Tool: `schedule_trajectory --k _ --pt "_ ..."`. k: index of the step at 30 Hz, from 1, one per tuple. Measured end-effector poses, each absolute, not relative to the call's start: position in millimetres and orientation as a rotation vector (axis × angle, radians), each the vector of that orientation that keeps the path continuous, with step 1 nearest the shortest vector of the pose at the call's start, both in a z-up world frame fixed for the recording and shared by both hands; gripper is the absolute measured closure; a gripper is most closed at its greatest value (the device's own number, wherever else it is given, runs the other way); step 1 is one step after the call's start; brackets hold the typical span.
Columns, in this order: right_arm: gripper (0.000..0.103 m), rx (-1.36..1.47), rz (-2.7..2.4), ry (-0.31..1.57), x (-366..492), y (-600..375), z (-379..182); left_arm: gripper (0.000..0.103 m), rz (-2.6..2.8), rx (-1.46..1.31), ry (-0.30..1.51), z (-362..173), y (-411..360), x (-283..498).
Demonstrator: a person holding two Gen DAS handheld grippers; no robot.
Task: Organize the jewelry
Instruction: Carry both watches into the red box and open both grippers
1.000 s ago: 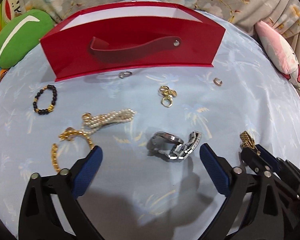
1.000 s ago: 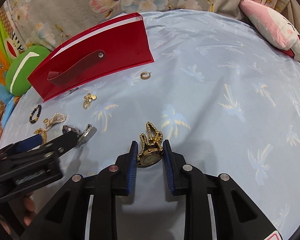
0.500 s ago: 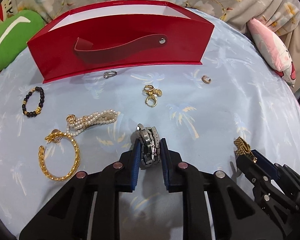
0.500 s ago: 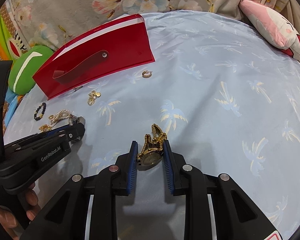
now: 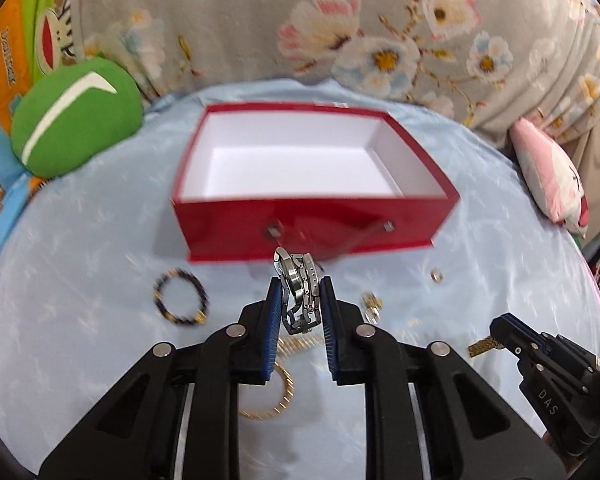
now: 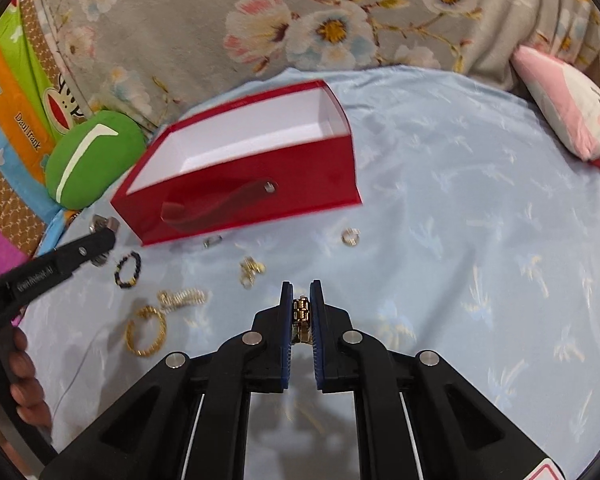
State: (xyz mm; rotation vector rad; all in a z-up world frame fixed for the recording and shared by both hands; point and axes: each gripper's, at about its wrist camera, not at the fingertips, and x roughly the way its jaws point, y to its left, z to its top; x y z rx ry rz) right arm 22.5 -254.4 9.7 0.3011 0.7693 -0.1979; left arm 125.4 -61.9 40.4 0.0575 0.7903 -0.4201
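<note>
My left gripper (image 5: 299, 300) is shut on a silver watch (image 5: 298, 292) and holds it above the cloth, in front of the red box (image 5: 312, 222). The box is open, with a white empty inside. My right gripper (image 6: 301, 312) is shut on a gold watch (image 6: 301, 316) and holds it above the cloth; the red box (image 6: 252, 196) stands far left of it. On the cloth lie a black bead bracelet (image 5: 180, 298), a gold bangle (image 6: 146, 332), a pearl strand (image 6: 182, 297), gold earrings (image 6: 252, 270) and a gold ring (image 6: 351, 237).
A light blue cloth (image 6: 480, 260) covers the round table. A green cushion (image 5: 76, 124) lies at the left edge and a pink and white plush (image 6: 568, 108) at the right. A small silver ring (image 6: 213, 241) lies by the box front.
Both grippers have risen from the cloth with their watches. The left one has moved toward the box, so its white inside now shows.
</note>
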Motion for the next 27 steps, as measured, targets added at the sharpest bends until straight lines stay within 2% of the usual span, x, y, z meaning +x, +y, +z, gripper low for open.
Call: schedule_trajectory --k 8,13,20,27 --pt "0.095 0.284 -0.142 0.693 88.4 -262.0 57.4 0.085 -0.359 0.066 0.707 88.2 -49.1 189.7" --pt "0.095 0.286 -0.102 0.683 158.2 -274.7 72.9 0.085 -0.343 0.075 0.703 98.1 -60.7 239.1" --pt "0.095 0.298 -0.071 0.760 257.2 -287.6 59.5 0.085 -0.336 0.073 0.761 87.5 -89.5 318.4" --pt "0.095 0.327 -0.090 0.838 320.5 -304.0 30.0 0.085 -0.328 0.089 0.832 54.0 -121.3 376.4"
